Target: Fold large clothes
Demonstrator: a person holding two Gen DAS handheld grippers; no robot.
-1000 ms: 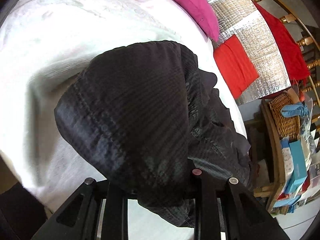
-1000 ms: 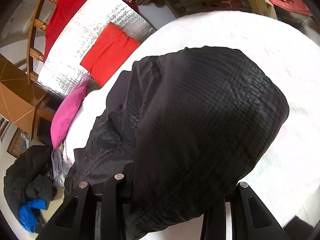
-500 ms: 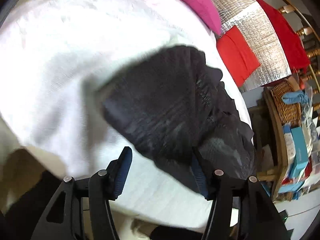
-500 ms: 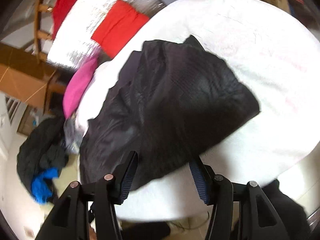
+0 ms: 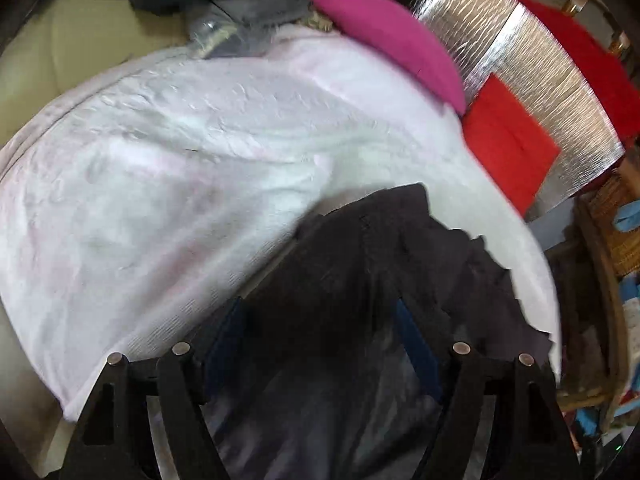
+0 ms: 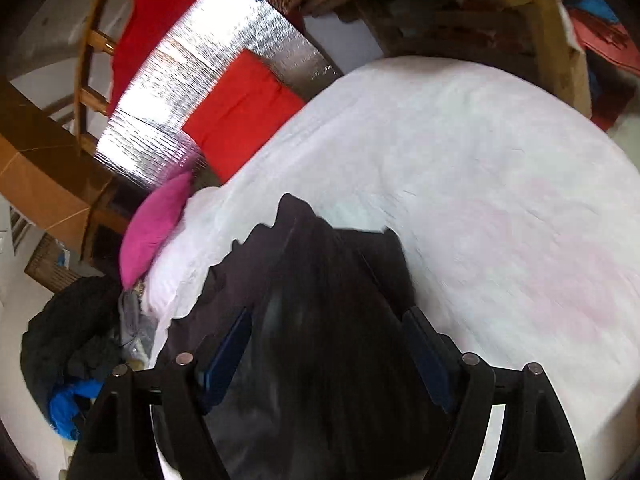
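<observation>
My left gripper (image 5: 320, 332) has its jaws standing wide and opening further; the crumpled black woven garment (image 5: 360, 280) lies in the gap between the blue pads (image 5: 224, 344), but they do not press on it. My right gripper (image 6: 328, 344) is the same: jaws wide apart and opening, the same black garment (image 6: 332, 320) spread between and under them, loose. The garment lies heaped at the near edge of the white fluffy blanket (image 5: 180, 184) that covers the bed. At the blanket's far edge rests a magenta cushion (image 5: 392, 44), and just beside it a red folded cloth (image 5: 508, 144) lies on a silver foil-faced panel (image 5: 532, 60). In the right view a dark pile of clothes with a blue piece (image 6: 64, 360) sits off the bed's side, near a brown cardboard box (image 6: 44, 176)
</observation>
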